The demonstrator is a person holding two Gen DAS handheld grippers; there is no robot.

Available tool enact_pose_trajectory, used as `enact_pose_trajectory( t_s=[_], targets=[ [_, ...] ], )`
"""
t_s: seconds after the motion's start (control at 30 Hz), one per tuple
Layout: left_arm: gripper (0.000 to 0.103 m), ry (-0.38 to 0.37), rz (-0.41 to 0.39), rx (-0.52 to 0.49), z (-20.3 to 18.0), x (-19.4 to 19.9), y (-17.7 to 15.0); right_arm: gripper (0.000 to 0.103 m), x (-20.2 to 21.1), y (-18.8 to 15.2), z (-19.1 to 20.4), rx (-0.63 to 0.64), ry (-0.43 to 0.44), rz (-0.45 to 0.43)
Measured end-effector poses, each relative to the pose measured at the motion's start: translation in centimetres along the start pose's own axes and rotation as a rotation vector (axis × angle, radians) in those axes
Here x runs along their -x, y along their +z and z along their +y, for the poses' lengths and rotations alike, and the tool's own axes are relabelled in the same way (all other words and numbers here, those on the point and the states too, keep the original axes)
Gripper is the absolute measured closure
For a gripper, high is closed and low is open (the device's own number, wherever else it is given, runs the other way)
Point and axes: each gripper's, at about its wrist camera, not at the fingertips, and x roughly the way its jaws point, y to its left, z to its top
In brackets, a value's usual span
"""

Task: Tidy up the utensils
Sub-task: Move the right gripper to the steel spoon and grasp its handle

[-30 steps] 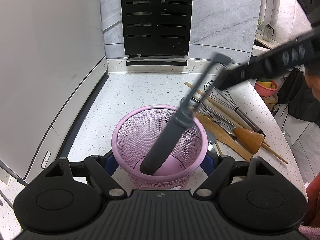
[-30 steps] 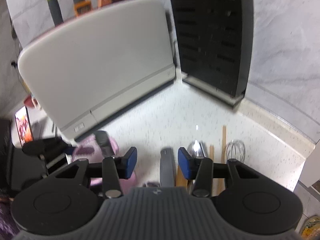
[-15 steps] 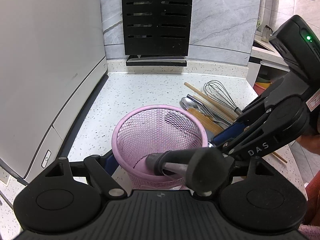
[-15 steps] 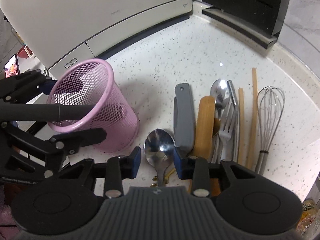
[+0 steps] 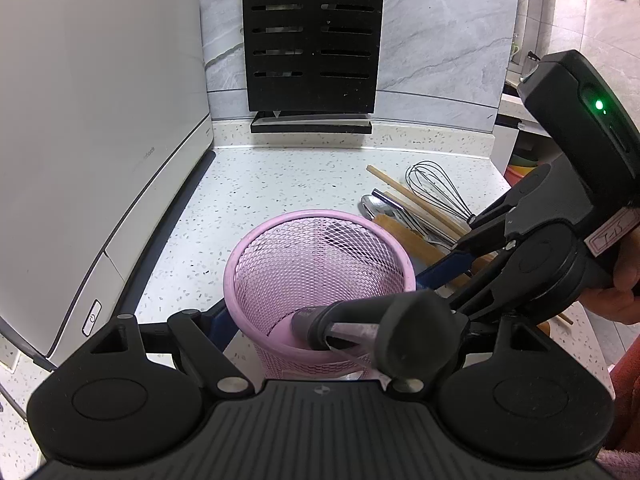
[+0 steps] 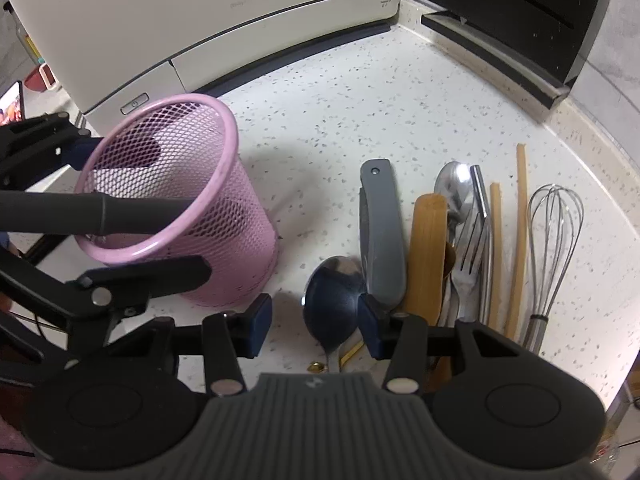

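The left gripper [image 5: 316, 330] clamps the pink wire-mesh cup [image 6: 176, 200], where a dark grey-handled utensil [image 6: 92, 216] leans out. Beside it, the right gripper [image 6: 314, 326] hovers, jaws opening, over a large steel spoon [image 6: 334, 296] lying untouched between them, left of a grey folded knife [image 6: 380, 236], bamboo spatula [image 6: 426, 248], fork [image 6: 472, 260], chopsticks [image 6: 520, 240] and whisk [image 6: 554, 232].

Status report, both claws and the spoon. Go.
Left claw clamped around pink cup. Right claw opening, empty, over spoon. Grey tool against spoon, crowding right pad.
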Motion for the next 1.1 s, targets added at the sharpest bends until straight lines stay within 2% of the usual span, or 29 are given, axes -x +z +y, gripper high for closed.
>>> enact_pose_trajectory(
  t_s=[0.2,0.3,0.4,0.67,1.1],
  targets=[
    [0.01,0.001,-0.001,-0.004,0.0,0.0,-0.1,0.055,-0.2,-0.4,0.4,0.025,-0.035,-0.017],
    [0.01,0.0,-0.001,-0.002,0.0,0.1,-0.1,0.063,-0.1,-0.7,0.4,0.039,-0.056,-0.021],
    [0.01,0.001,-0.001,-0.003,-0.1,0.1,-0.1,0.064,0.0,-0.8,0.5,0.042,-0.06,-0.024],
    [0.01,0.0,-0.001,-0.002,-0.1,0.1,-0.1,0.064,0.6,-0.6,-0.5,-0.006,-0.003,-0.017],
    [0.01,-0.001,-0.001,-0.002,-0.1,0.1,-0.1,0.065,3.4,0.1,-1.8,-0.08,0.055,-0.104]
  ],
)
